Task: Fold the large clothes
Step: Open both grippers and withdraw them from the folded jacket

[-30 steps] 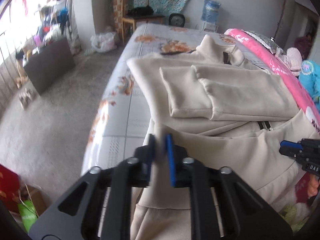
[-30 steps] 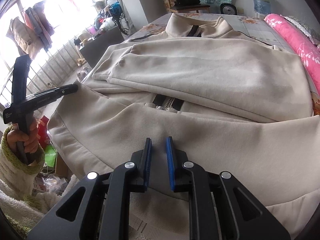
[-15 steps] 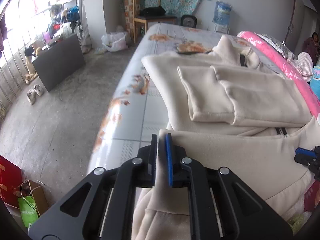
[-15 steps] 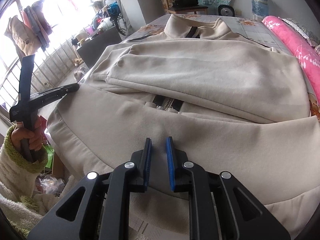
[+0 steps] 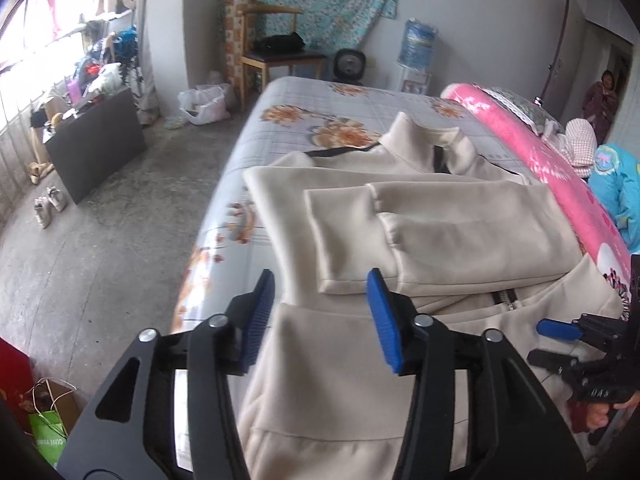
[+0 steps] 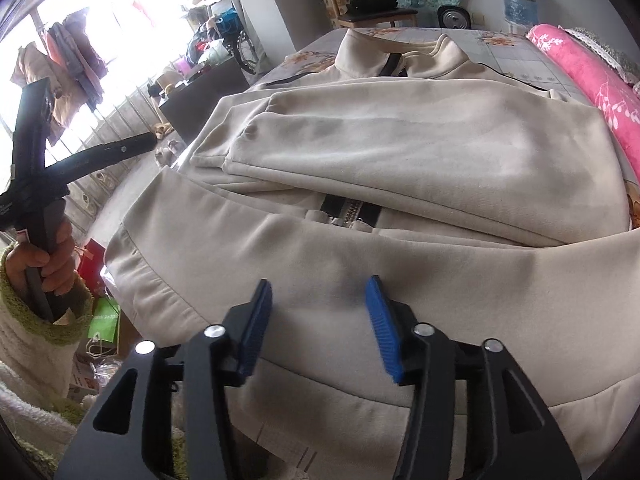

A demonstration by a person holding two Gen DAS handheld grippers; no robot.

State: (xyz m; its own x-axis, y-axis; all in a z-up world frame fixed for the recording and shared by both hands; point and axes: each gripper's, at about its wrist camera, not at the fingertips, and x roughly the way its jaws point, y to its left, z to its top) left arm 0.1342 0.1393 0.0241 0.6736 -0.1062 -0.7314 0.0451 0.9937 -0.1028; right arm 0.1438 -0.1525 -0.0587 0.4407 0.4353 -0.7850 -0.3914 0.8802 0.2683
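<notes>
Beige jacket [image 6: 400, 152] hem cut off below frame, zipper [image 6: 350, 216] mostly covered

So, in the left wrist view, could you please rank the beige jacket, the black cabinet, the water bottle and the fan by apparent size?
1. Jacket, though nearest the camera.
2. Cabinet.
3. Water bottle.
4. Fan, only slightly smaller.
</notes>
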